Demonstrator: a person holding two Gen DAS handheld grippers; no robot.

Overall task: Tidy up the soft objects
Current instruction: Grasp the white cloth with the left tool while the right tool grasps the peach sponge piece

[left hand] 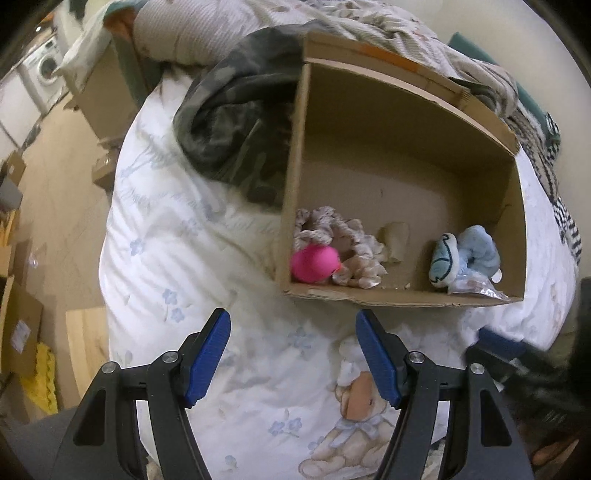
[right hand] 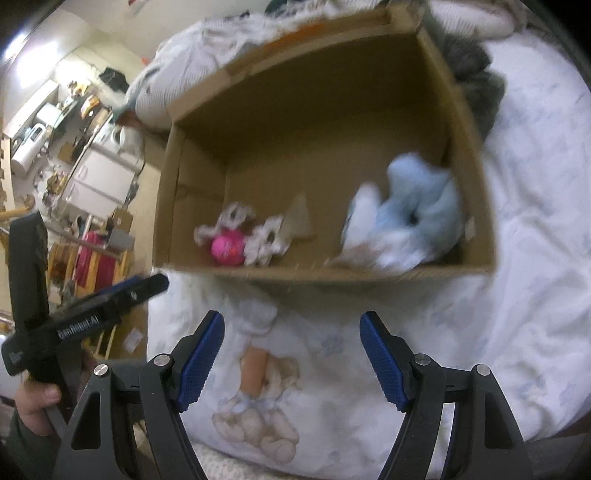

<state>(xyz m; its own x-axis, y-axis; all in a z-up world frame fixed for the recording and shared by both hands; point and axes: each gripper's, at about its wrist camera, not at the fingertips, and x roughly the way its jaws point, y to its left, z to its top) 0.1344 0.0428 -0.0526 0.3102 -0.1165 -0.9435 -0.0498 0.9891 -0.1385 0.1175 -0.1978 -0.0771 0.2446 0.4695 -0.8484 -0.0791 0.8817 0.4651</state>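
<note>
An open cardboard box (left hand: 406,299) lies on a white printed duvet (left hand: 192,258). Inside it are a pink ball (left hand: 314,264), a cream knotted rope toy (left hand: 351,243) and a light blue plush toy (left hand: 465,258). My left gripper (left hand: 293,354) is open and empty, just in front of the box's near edge. In the right wrist view the box (right hand: 332,275) holds the pink ball (right hand: 228,249), the rope toy (right hand: 262,236) and the blurred blue plush (right hand: 417,210). My right gripper (right hand: 291,354) is open and empty, above the duvet (right hand: 535,221) before the box.
A dark camouflage cloth (left hand: 236,122) lies left of the box. Rumpled bedding (left hand: 369,22) is piled behind it. Cardboard boxes (left hand: 18,325) stand on the wooden floor at left. The left gripper's body (right hand: 74,314) shows at the left of the right wrist view.
</note>
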